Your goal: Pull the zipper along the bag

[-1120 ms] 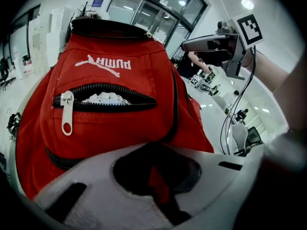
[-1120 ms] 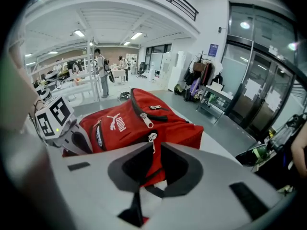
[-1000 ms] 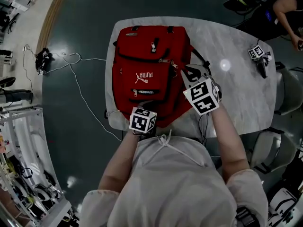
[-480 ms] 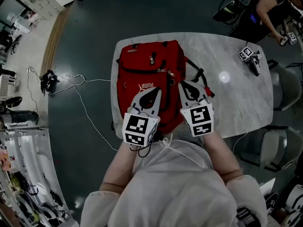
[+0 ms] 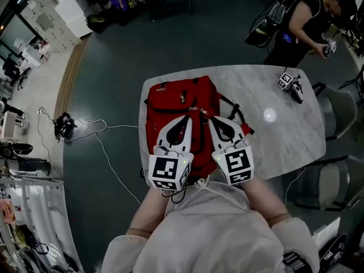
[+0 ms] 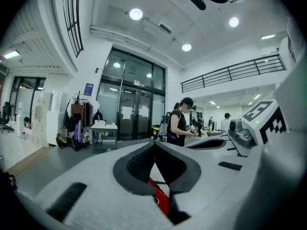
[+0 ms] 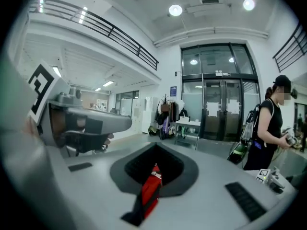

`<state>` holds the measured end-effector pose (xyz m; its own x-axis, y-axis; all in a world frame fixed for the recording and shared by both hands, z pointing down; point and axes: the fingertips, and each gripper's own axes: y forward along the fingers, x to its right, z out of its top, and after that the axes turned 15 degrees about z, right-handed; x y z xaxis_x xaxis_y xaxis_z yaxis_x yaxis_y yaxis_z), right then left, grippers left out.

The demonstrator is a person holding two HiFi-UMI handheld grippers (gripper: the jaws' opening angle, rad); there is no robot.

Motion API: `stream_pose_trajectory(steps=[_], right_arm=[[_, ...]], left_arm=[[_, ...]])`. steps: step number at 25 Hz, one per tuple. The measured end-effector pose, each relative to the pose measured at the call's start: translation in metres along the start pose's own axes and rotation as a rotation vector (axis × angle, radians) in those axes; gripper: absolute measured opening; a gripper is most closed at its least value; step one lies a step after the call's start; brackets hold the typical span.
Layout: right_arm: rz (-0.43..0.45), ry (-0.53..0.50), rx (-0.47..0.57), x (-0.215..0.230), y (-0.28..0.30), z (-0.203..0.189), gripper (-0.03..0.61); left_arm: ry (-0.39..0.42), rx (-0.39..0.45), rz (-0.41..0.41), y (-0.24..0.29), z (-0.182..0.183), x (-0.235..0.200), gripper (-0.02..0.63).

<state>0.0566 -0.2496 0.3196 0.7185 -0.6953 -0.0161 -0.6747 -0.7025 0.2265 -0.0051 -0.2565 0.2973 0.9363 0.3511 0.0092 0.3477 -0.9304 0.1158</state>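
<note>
I stand over a pale marble tabletop (image 5: 284,135) on a dark glossy floor (image 5: 108,67). Ahead are tall glass doors (image 7: 216,104) under round ceiling lights (image 7: 175,10).

Dim head view, fisheye-warped edges

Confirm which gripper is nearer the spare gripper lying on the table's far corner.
Right. The right gripper is over the red backpack's right side, on the spare gripper's side; the left gripper is beside it over the backpack's middle, farther off.
</note>
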Motion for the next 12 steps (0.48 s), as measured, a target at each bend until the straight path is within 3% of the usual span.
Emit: stream_pose_trajectory(steps=[12], right_arm=[[-0.054, 0.009, 0.067, 0.005, -0.017, 0.018, 0.025]], left_arm=[[-0.007, -0.003, -0.006, -0.005, 0.004, 0.008, 0.018]])
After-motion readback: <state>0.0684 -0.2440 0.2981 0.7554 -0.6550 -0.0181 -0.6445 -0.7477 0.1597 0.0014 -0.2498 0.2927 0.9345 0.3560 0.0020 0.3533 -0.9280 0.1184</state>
